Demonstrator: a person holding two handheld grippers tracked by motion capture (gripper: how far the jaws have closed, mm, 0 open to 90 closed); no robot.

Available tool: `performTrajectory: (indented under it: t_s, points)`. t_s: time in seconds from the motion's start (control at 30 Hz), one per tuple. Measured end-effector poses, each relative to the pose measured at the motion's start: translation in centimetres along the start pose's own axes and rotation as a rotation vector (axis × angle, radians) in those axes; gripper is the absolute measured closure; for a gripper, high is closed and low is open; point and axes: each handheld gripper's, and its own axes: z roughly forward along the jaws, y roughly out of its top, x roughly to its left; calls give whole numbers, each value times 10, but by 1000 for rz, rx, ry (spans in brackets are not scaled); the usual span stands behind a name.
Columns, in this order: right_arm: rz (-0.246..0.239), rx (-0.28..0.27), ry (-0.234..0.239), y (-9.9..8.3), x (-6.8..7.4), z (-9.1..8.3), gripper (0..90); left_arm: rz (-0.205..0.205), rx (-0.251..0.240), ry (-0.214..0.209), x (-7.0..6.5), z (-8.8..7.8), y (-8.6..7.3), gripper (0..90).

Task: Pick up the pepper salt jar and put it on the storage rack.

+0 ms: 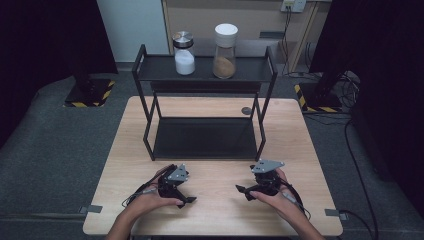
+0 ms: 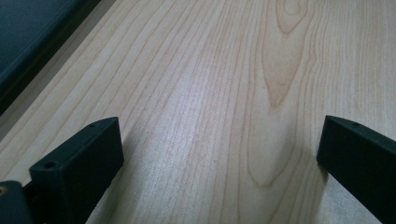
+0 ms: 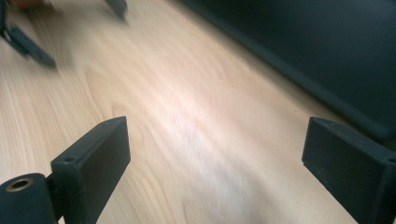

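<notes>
My left gripper (image 1: 186, 192) rests low over the front left of the wooden table (image 1: 215, 210), held in a hand. Its jaws stand wide apart with only bare wood between them (image 2: 219, 135). My right gripper (image 1: 244, 192) sits at the front right, also in a hand and facing the left one. It is open too, with nothing between its jaws (image 3: 215, 140). The left gripper's black fingers (image 3: 28, 44) appear blurred at the top left of the right gripper view.
A black two-tier rack (image 1: 145, 100) stands at the back middle of the table. On its top shelf are a silver-lidded jar of white powder (image 1: 184, 54) and a white-lidded jar of brown powder (image 1: 225, 51). Its lower shelf (image 3: 327, 46) is dark. A small round disc (image 1: 246, 110) lies by the rack's right leg.
</notes>
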Motion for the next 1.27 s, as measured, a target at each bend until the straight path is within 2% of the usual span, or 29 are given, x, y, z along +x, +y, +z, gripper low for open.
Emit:
performTrajectory:
  t_s: [0.07, 0.23, 0.4, 0.8, 1.27]
  points:
    - [-5, 29, -7, -6, 0, 0, 86, -1, 0, 1, 0, 0, 0, 0]
    - [26, 53, -11, -19, -5, 1, 80, -2, 0, 2, 0, 0, 0, 0]
    - [24, 91, -21, -27, -6, 5, 68, -3, 0, 3, -1, 0, 0, 0]
    - [-3, 81, -5, -30, -11, 7, 17, -3, 0, 3, -1, 0, 0, 0]
    - [-7, 83, -4, -30, -11, 7, 12, -3, 0, 3, -1, 0, 0, 0]
